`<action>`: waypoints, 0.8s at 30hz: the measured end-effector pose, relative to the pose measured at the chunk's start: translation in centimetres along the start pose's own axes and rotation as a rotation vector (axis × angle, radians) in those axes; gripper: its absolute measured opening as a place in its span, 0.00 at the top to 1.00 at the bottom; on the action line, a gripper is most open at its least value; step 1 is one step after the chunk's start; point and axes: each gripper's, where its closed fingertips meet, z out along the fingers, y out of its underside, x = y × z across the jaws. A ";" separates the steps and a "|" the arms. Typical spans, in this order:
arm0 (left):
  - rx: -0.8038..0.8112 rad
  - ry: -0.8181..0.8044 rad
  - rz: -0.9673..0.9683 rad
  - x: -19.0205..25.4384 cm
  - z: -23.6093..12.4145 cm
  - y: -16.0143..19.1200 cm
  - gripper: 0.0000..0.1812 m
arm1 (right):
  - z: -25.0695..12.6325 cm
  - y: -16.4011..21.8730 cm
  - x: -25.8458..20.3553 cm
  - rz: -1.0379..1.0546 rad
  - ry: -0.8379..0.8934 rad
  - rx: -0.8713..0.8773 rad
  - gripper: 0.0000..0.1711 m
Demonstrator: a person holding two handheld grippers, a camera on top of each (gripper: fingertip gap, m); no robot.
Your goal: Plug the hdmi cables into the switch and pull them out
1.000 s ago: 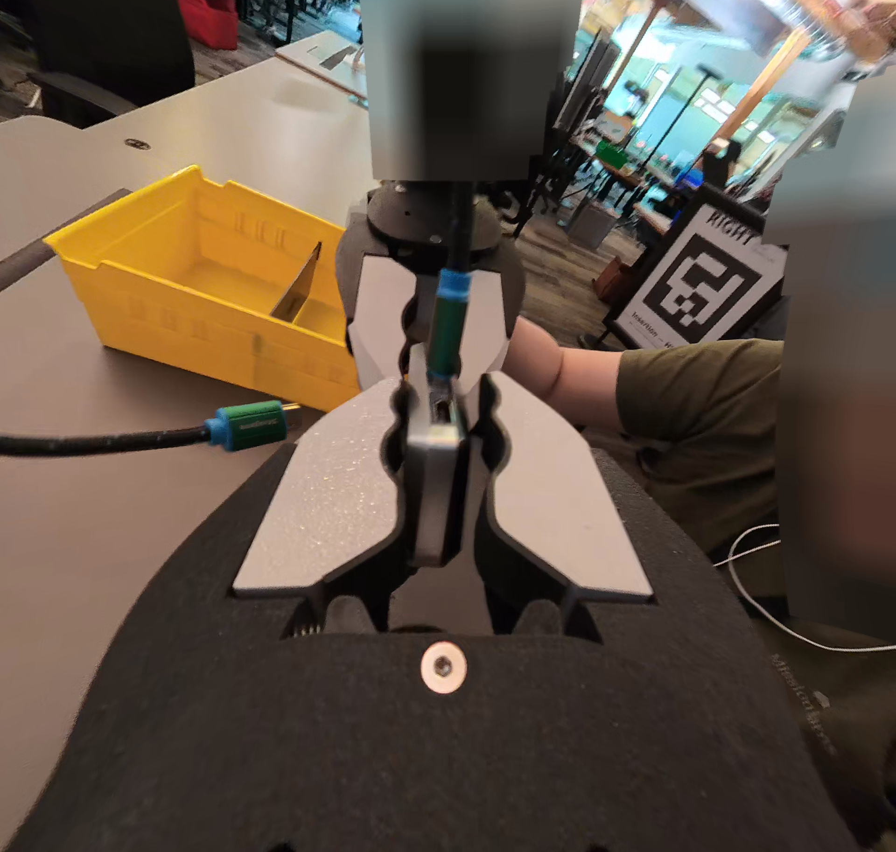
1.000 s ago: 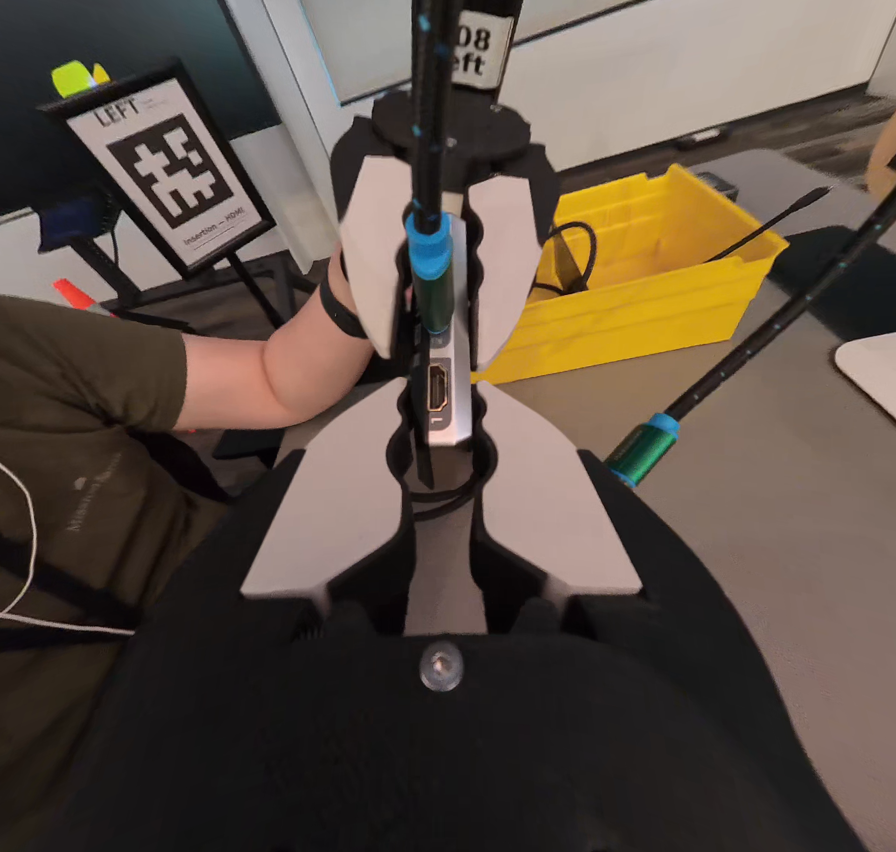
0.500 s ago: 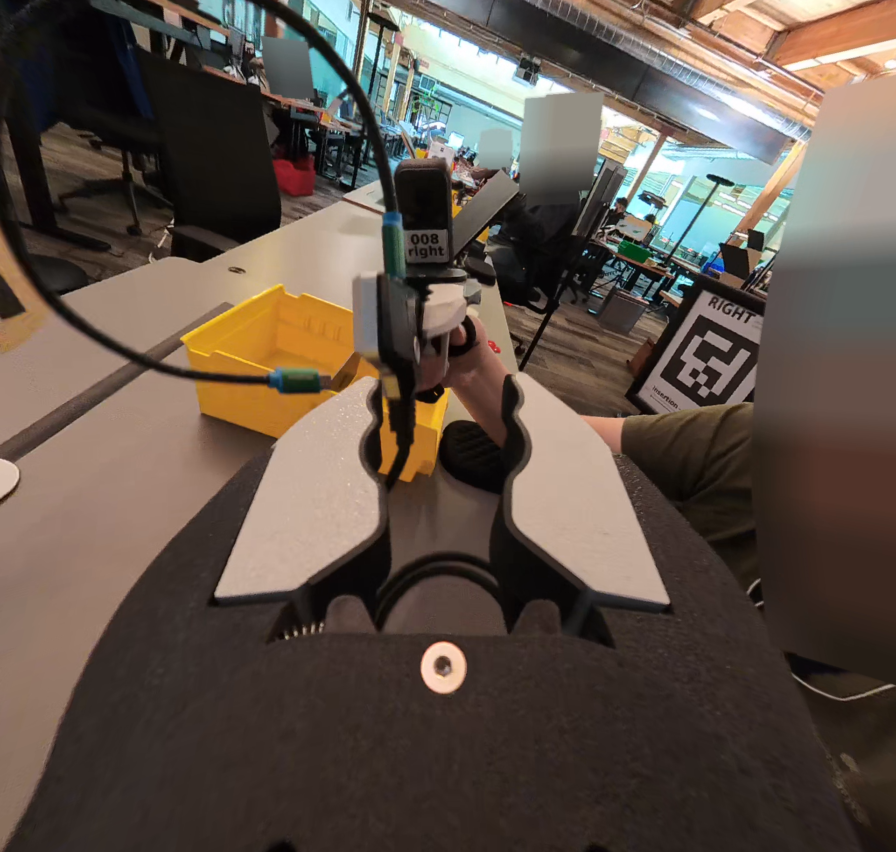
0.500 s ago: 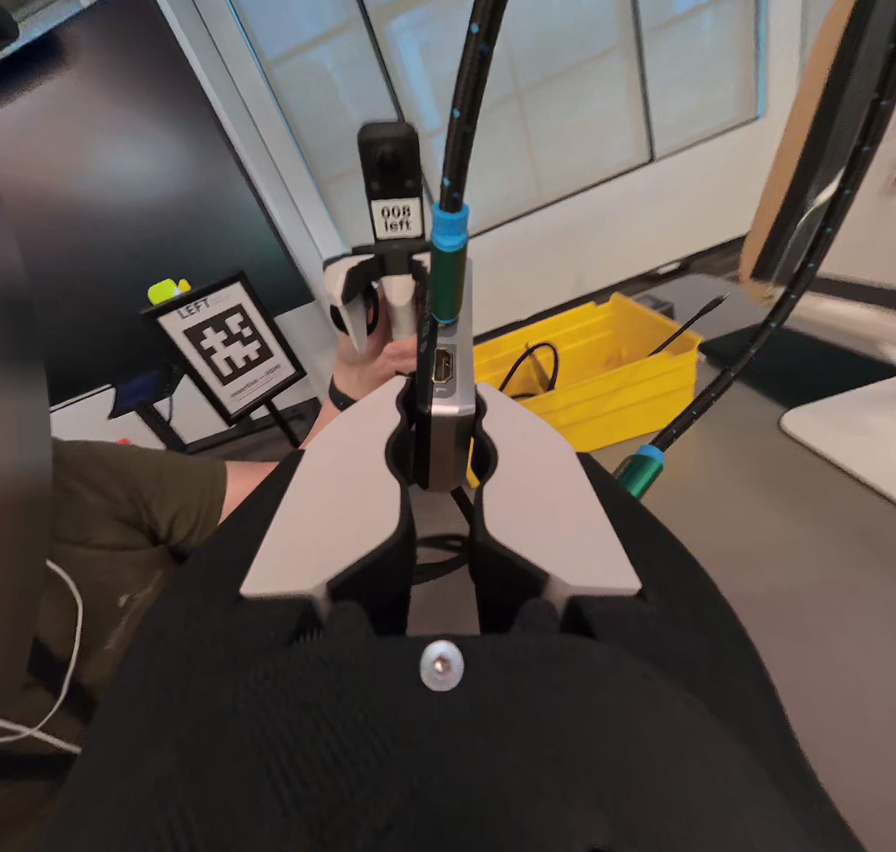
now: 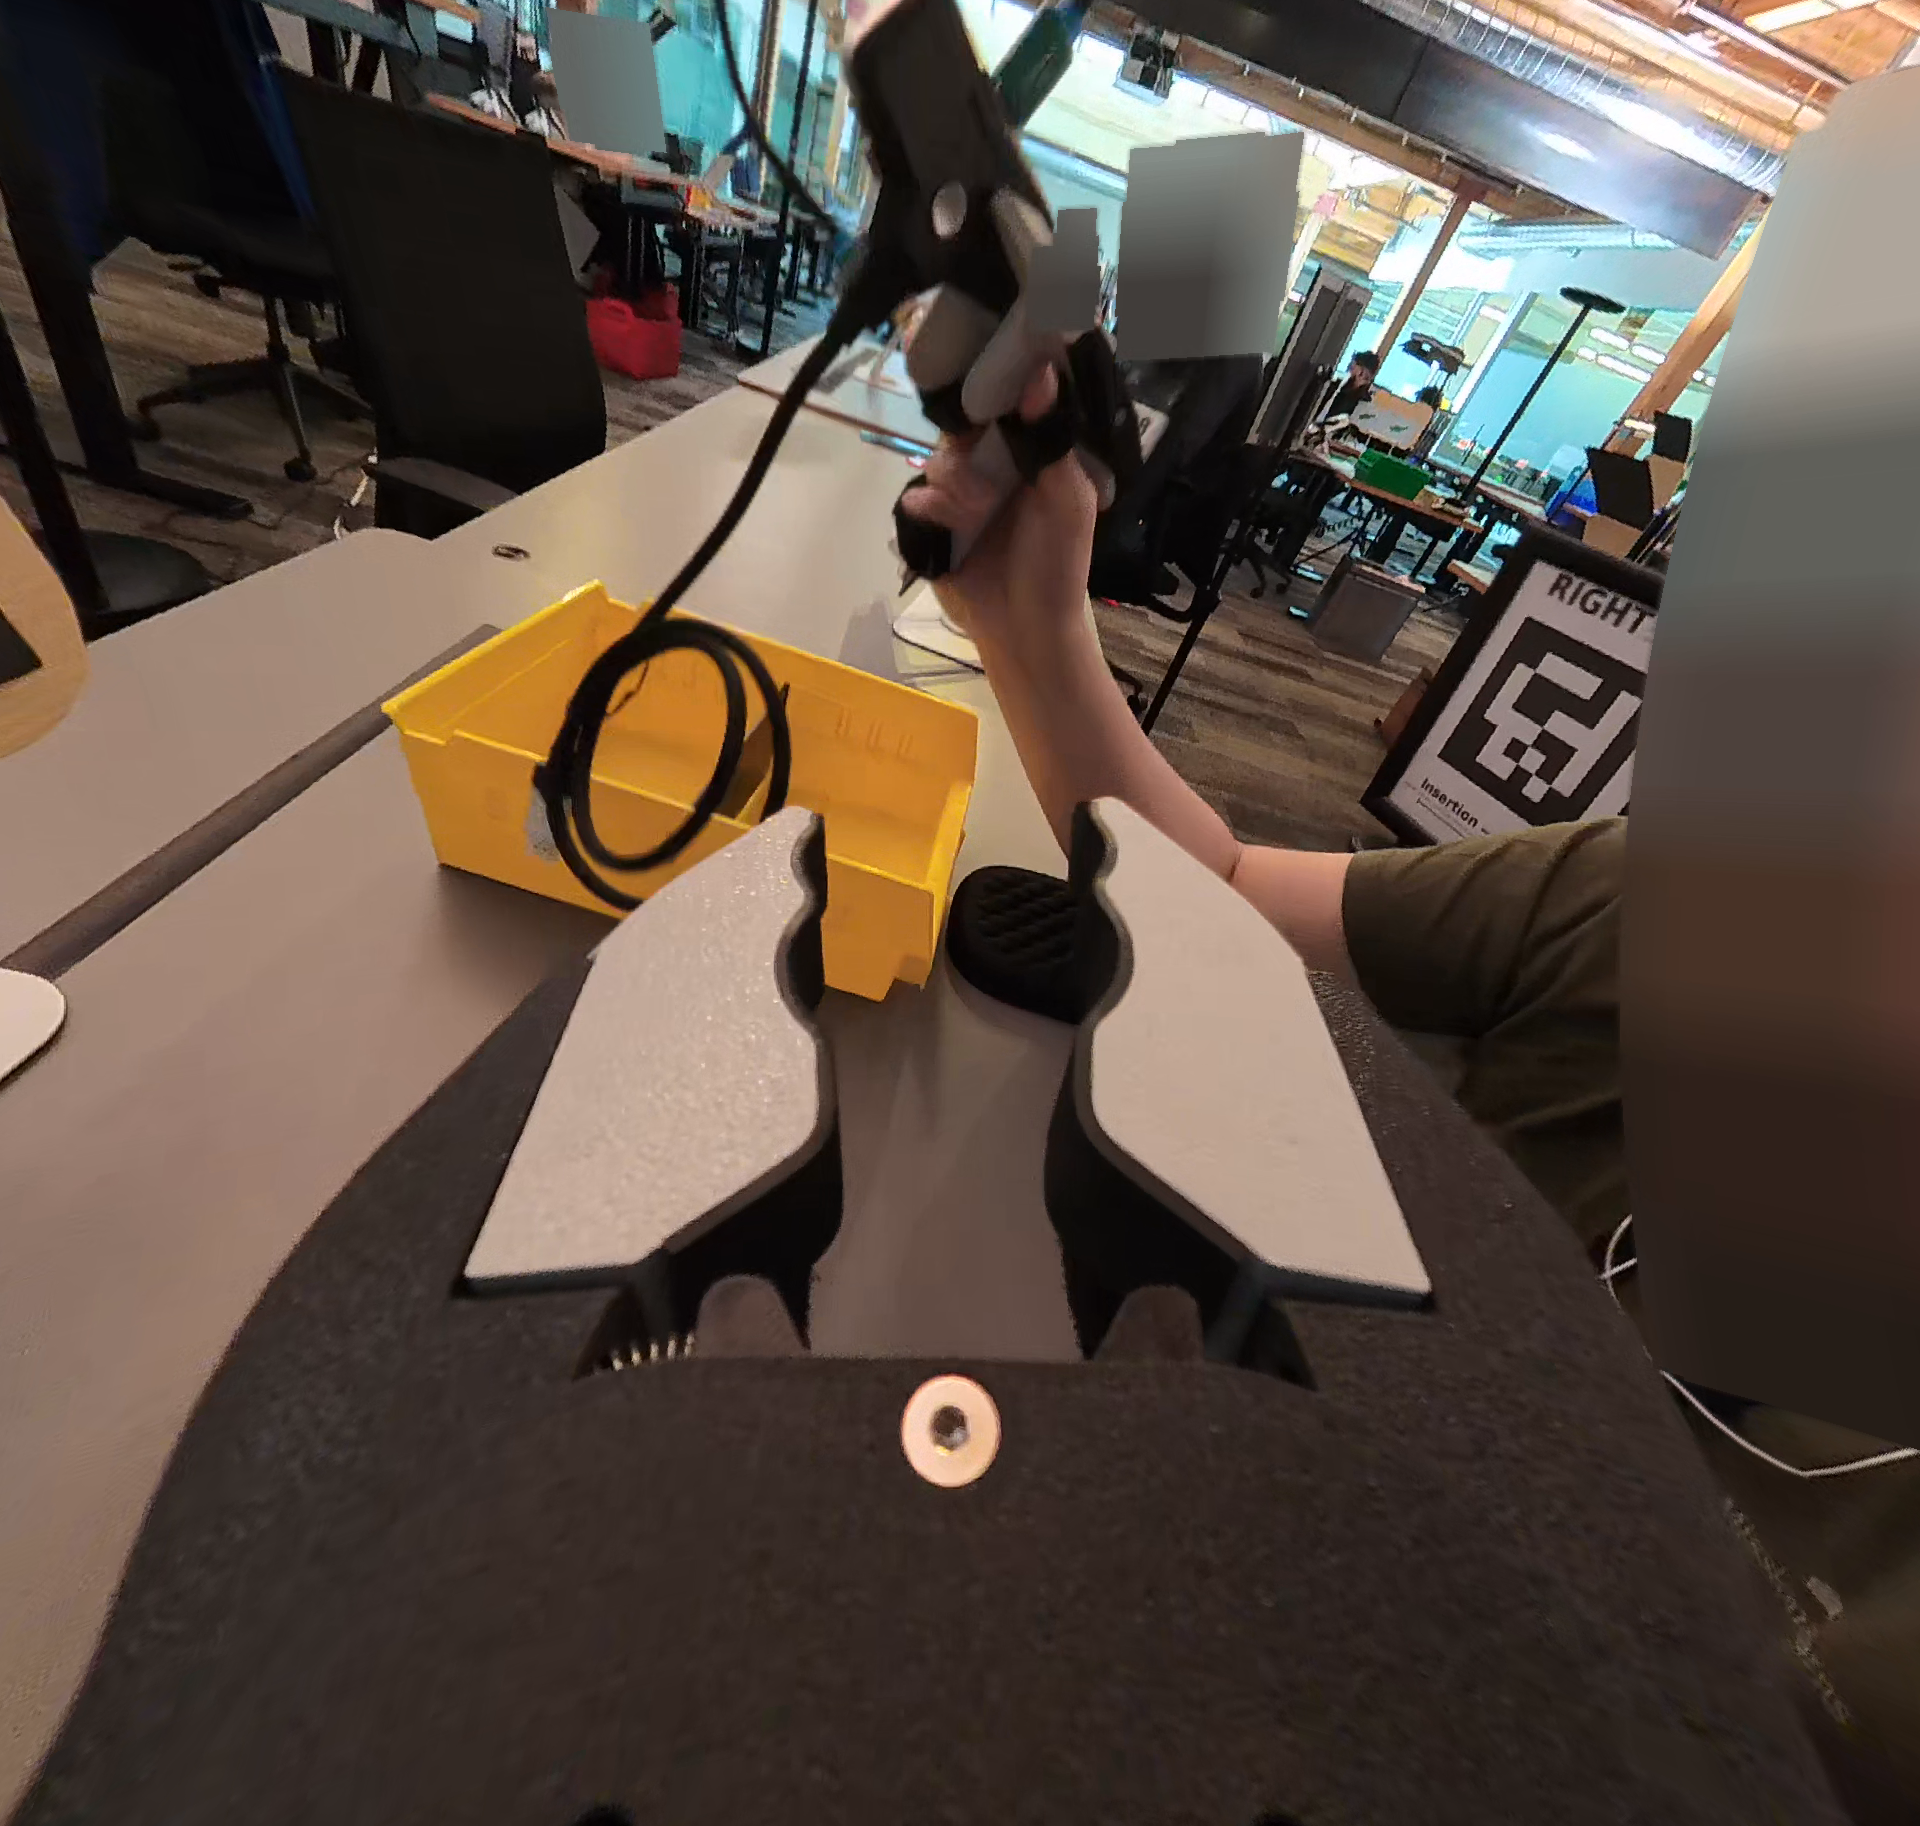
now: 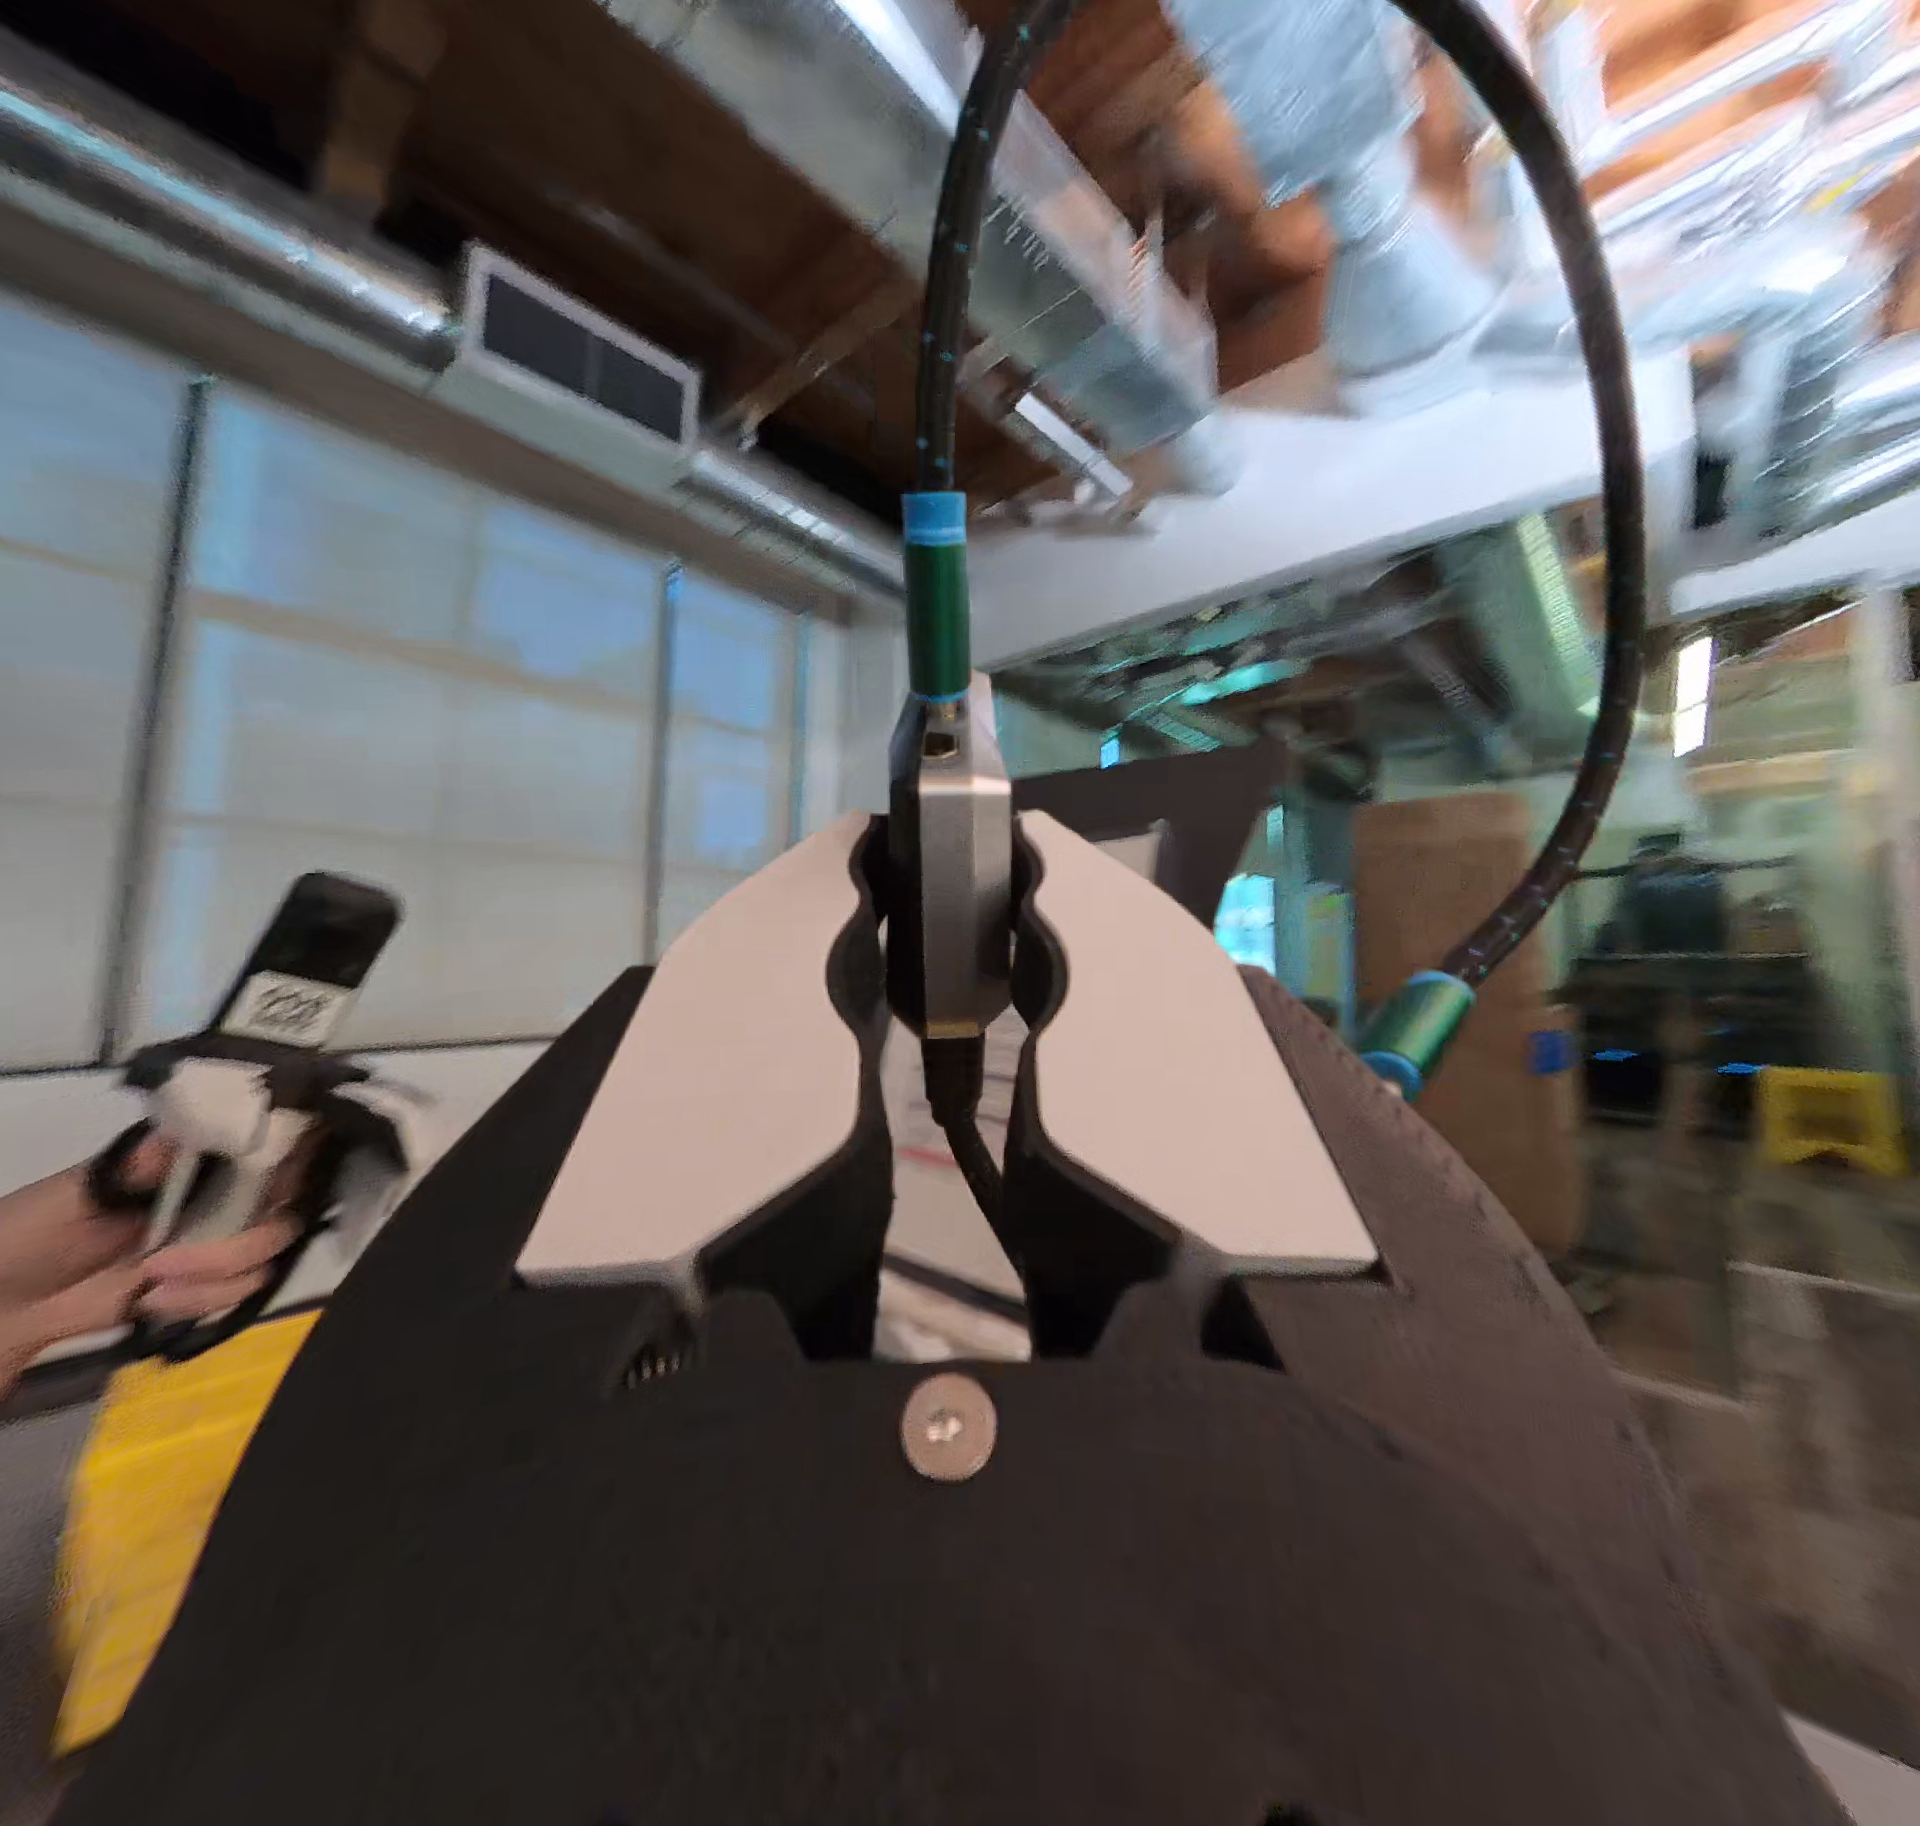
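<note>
Left wrist view first: the grey worktop (image 5: 260, 997) has a yellow plastic bin with a divider (image 5: 862, 789) sitting on it, just past the fingertips. A thin black cord coiled into a loop (image 5: 665, 737) dangles in front of the bin, hanging down from the switch up top. The left gripper (image 5: 948, 877) is spread wide with nothing between its grey fingers (image 5: 686, 1038). Right behind the gap there's a small black ribbed pad (image 5: 1013, 929) lying on the worktop. Farther right, a bare forearm in an olive sleeve holds the right gripper (image 5: 940, 166) raised high and tilted, with a bit of green plug poking out at its top, and a black-and-white marker sign (image 5: 1538, 727) stands at the far right.

Right wrist view is pretty blurry and aimed up at the ceiling. The left gripper shows small at the far left, over a smear of yellow. In the middle, the right gripper (image 6: 948, 846) is clamped tight on the slim silver metal hdmi switch (image 6: 951, 893), held edge-on and upright. A green hdmi plug with a blue collar (image 6: 935, 623) is seated in the top of the switch, and its black braided cable (image 6: 1455, 166) arcs up and over to the right, ending in a second green plug (image 6: 1418, 1028) hanging free beside the right finger.
</note>
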 end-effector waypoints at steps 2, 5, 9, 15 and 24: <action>-0.030 -0.002 -0.004 -0.1 0.4 0.5 0.76 | -0.9 -1.3 1.5 -0.026 0.052 0.041 0.88; -0.060 -0.004 -0.002 -0.1 0.9 1.0 0.76 | -2.3 -2.9 3.5 -0.081 0.127 0.098 0.87; -0.100 0.003 -0.008 -0.1 1.6 1.8 0.76 | -4.0 -3.9 6.3 -0.083 0.221 0.146 0.88; -0.163 -0.006 -0.021 -0.4 2.5 3.0 0.76 | -5.9 -5.0 8.4 0.061 0.264 0.287 0.87; -0.201 0.000 -0.001 -0.1 3.7 3.7 0.76 | -6.5 -8.0 6.8 -0.103 0.251 0.336 0.87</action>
